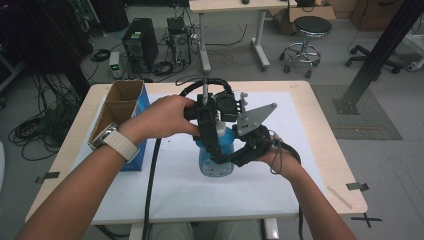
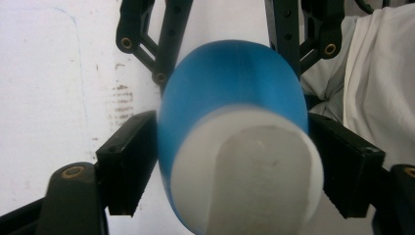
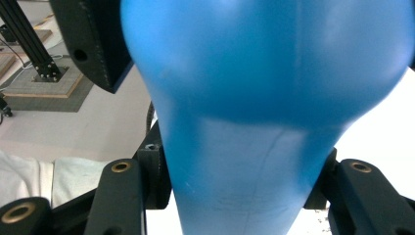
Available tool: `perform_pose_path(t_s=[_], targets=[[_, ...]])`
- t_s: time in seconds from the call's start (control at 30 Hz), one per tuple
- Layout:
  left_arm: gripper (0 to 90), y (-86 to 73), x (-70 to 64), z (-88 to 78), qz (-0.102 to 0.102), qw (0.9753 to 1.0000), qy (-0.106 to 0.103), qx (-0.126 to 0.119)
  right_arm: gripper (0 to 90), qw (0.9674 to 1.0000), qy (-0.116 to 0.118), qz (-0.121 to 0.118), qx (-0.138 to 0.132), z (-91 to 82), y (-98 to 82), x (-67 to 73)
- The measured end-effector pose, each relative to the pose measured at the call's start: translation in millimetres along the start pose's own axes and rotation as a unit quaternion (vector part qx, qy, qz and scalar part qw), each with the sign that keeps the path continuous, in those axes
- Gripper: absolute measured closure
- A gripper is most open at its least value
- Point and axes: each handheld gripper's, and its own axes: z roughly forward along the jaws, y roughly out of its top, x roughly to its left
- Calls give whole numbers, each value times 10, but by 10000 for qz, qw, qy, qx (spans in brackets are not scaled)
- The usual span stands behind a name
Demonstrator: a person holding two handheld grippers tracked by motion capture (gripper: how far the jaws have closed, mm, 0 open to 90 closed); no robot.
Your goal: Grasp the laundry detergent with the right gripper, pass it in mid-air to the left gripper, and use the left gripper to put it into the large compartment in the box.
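A blue bottle (image 1: pixel 216 165) with a white cap (image 2: pixel 244 171) stands upright on the white mat (image 1: pixel 175 190) at mid-table. My left gripper (image 1: pixel 212 145) comes down from above, and in the left gripper view its two black pads (image 2: pixel 129 166) sit against both sides of the bottle (image 2: pixel 230 83) just below the cap. My right gripper (image 1: pixel 234 156) reaches in from the right, low on the bottle, shut on its body (image 3: pixel 264 98). The bottle's narrowing body runs between the right gripper's (image 3: pixel 240 191) jaws. One pad of the left gripper (image 3: pixel 93 39) shows at the upper left of the right gripper view.
A blue cardboard box (image 1: pixel 120 107) with an open brown top stands at the table's left edge. The wooden table (image 1: pixel 320 150) carries the mat. Cables trail from both grippers toward the near edge. On the floor beyond are computer towers, a stool and a desk.
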Motion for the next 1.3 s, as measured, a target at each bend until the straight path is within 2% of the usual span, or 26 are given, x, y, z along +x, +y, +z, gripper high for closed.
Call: perform_pose_path(t_s=[0.7, 0.83, 1.07, 1.3], targets=[[347, -12, 2, 20, 25, 10000, -47, 22, 450, 10000, 13, -15, -12, 12, 5, 2], [372, -19, 10, 18, -4, 10000, -75, -34, 450, 10000, 12, -26, -18, 10, 6, 6], [376, -25, 8, 26, 58, 9999, -97, -57, 451, 10000, 30, -26, 10, 14, 3, 17], [381, -35, -23, 25, 94, 9999, -17, -85, 452, 10000, 31, -70, 5, 17, 10, 22]])
